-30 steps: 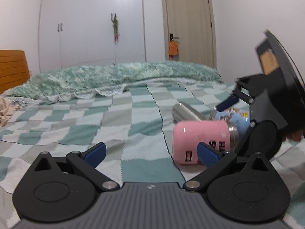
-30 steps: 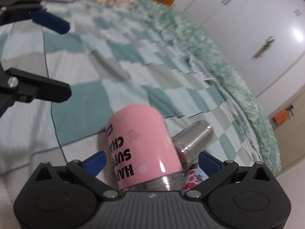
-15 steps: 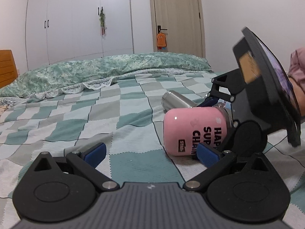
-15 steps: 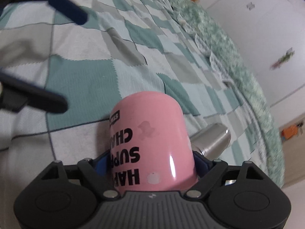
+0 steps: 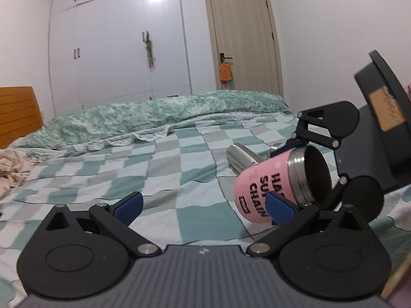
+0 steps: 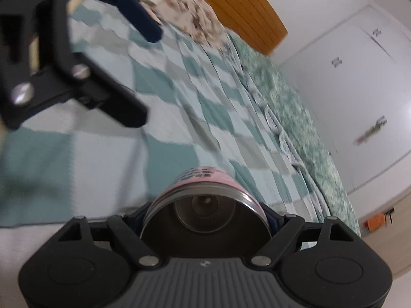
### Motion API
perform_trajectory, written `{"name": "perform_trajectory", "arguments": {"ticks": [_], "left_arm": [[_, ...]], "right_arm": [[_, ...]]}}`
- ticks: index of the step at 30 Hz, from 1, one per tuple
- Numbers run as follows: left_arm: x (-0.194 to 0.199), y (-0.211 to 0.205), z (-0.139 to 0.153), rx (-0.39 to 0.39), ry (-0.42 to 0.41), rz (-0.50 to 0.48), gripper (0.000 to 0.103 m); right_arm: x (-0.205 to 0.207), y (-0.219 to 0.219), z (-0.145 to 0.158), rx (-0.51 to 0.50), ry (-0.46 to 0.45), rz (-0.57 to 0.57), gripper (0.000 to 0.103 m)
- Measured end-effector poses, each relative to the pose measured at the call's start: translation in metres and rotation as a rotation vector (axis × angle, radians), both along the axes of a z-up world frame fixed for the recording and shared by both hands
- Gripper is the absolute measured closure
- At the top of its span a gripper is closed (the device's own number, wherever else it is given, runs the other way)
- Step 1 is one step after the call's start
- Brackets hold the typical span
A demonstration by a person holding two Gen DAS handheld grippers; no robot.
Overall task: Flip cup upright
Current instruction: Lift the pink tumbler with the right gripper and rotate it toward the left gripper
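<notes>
We hold the pink cup [image 5: 259, 187] clamped near its steel rim between the fingers of our right gripper [image 6: 205, 218], tilted with its open mouth raised and turned toward that gripper's camera, its base low over the checked bedspread [image 5: 164, 159]. Our left gripper [image 5: 203, 204] hovers just beside it, fingers spread wide with nothing between them. A steel cylinder [image 5: 241, 157] lies on the bed just behind the cup.

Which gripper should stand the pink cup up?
Right. The right gripper is already shut on the pink steel-lined cup, which is tilted partway. The left gripper is open, holding nothing, beside it.
</notes>
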State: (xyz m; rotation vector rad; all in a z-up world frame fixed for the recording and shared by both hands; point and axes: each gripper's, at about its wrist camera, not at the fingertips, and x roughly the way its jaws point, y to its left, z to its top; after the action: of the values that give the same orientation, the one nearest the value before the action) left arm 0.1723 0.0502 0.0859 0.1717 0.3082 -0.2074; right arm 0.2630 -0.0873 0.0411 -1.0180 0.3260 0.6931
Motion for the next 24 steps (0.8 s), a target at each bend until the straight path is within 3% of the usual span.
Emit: {"name": "perform_trajectory", "arguments": {"ticks": [10, 16, 19, 24], "left_arm": [[-0.075, 0.028, 0.010, -0.001, 0.018, 0.087, 0.000], [-0.103, 0.031, -0.004, -0.005, 0.063, 0.113, 0.000], [-0.111, 0.031, -0.010, -0.010, 0.080, 0.116, 0.000], [-0.117, 0.025, -0.016, -0.018, 0.092, 0.113, 0.000]], "right_arm": [[-0.080, 0.028, 0.013, 0.121, 0.084, 0.216, 0.020], [-0.075, 0.011, -0.016, 0.116, 0.203, 0.175, 0.020], [-0.062, 0.001, -0.023, 0.044, 0.249, 0.108, 0.020], [-0.055, -0.009, -0.029, -0.033, 0.225, 0.068, 0.020]]}}
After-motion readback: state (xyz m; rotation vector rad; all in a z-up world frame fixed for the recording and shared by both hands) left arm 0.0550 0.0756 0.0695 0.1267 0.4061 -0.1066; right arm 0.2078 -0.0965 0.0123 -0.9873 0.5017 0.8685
